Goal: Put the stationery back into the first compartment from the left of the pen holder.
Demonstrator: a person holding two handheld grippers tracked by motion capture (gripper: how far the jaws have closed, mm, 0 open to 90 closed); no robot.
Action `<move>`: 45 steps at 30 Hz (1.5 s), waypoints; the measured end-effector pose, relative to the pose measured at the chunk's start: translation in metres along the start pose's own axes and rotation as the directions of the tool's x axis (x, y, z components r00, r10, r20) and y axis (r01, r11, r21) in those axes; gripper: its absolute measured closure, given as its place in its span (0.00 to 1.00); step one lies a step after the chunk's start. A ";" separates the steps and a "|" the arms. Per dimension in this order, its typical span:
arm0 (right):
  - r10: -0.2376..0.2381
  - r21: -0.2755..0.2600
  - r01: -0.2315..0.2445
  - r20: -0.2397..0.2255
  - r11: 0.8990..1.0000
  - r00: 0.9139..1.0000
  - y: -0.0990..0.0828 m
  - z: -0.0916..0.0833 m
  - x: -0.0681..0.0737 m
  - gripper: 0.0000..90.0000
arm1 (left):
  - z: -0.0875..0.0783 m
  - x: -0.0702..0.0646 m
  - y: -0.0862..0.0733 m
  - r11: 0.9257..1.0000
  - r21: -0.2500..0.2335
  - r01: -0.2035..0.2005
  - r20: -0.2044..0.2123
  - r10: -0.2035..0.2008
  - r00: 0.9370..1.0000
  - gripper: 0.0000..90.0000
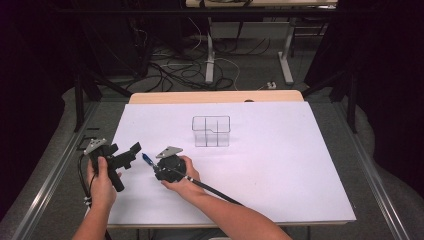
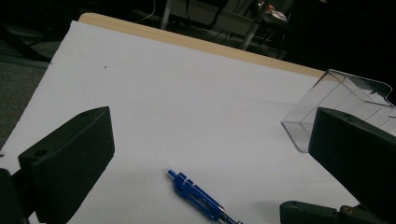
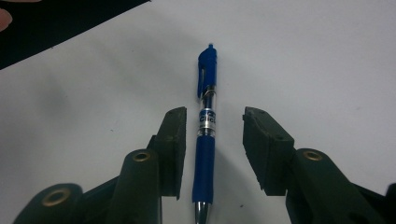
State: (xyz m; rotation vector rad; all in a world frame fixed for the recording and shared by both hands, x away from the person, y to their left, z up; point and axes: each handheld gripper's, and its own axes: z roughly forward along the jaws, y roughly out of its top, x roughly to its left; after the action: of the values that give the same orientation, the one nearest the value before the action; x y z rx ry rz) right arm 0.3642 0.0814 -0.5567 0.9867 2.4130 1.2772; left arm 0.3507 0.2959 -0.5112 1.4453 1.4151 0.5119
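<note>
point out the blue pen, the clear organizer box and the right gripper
blue pen (image 3: 206,154), right gripper view, on its grip sleeve.
clear organizer box (image 1: 211,131), high view, on its front wall.
right gripper (image 3: 212,140), right gripper view, midway between its open jaws.

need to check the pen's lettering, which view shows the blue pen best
The right gripper view: the blue pen lies lengthwise between the open right tongs, its clip, label band and grip plain. The left gripper view catches just its clip end at the bottom edge. In the high view it is a tiny blue sliver.

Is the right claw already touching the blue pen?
Apart. The right gripper view shows white table between the pen and each pad of the right claw.
</note>
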 end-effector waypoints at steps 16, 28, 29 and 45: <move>-0.045 0.063 0.044 0.000 0.997 0.999 -0.007 0.009 0.005 0.75 | 0.002 -0.001 -0.001 1.000 0.003 0.001 0.000 -0.001 1.000 0.00; -0.080 0.060 0.079 0.019 0.995 0.997 -0.010 0.011 0.007 0.80 | 0.002 -0.001 -0.001 1.000 0.001 0.001 0.000 -0.001 1.000 0.00; -0.085 0.059 0.084 0.018 0.995 0.996 -0.011 0.011 0.007 0.81 | 0.002 -0.001 -0.001 1.000 0.003 0.001 0.000 -0.001 1.000 0.00; -0.094 0.063 0.092 0.027 0.994 0.995 -0.011 0.010 0.009 0.88 | 0.002 -0.001 -0.001 1.000 0.003 0.004 0.002 -0.004 1.000 0.00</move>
State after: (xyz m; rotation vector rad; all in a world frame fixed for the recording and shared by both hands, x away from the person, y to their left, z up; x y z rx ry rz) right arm 0.3573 0.0899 -0.5705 0.8917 2.4588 1.1551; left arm 0.3517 0.2942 -0.5124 1.4447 1.4173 0.5057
